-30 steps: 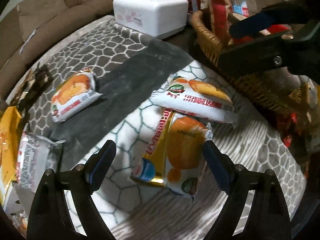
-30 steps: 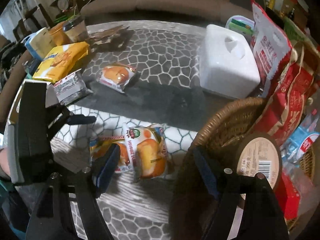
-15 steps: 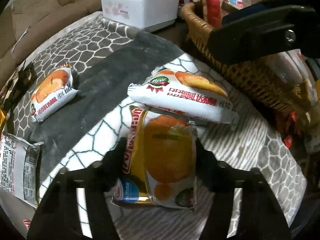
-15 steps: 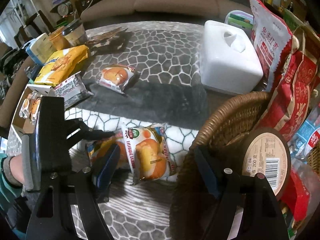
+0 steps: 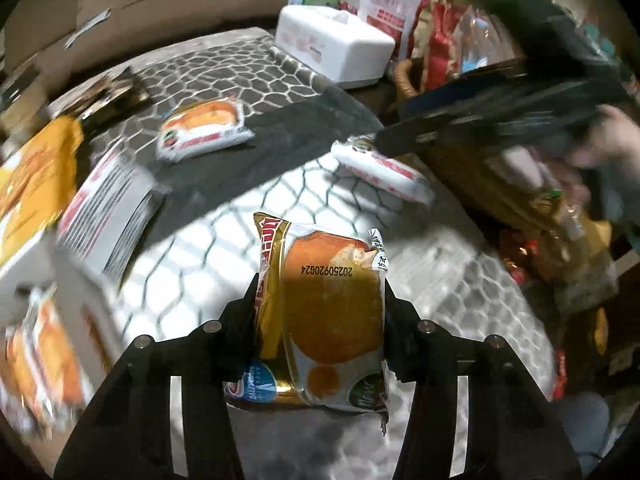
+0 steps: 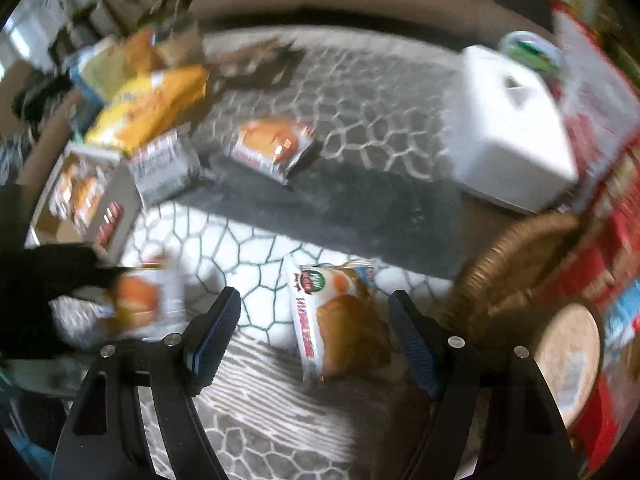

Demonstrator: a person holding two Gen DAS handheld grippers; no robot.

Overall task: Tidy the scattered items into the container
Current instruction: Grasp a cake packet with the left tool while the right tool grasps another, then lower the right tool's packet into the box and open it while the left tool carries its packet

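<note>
**Soft snack packs, one in hand and one waiting**

Gripping a gold snack packet (image 5: 332,312), the left gripper (image 5: 320,316) has just been closing its jaws, and the packet now sits pinched between them, its long sides pressed in and its printed face up. In the left wrist view it appears raised off the patterned cloth (image 5: 224,236). The right gripper (image 6: 314,340) stands wide open, nothing between its pads, poised above a white bread packet (image 6: 336,320) lying flat on the cloth, just left of the wicker basket (image 6: 516,248).

These packs look light, air-filled and soft. The film is slick and crinkly, so a grip across the puffed middle gives the pads something to bite on, while a hold on a sealed end would likely let the pack swing or slide. Pressing hard would probably squash the bread inside; a gentle pinch should do.

For the white bread packet, taking it across its narrow width seems the safest choice. The basket, the container for this job, sits at the right of the scene, already holding a round-lidded tub (image 6: 568,360). Farther off, another bread packet (image 6: 272,148) lies on the grey part of the cloth, left of a white tissue box (image 6: 512,132).
</note>
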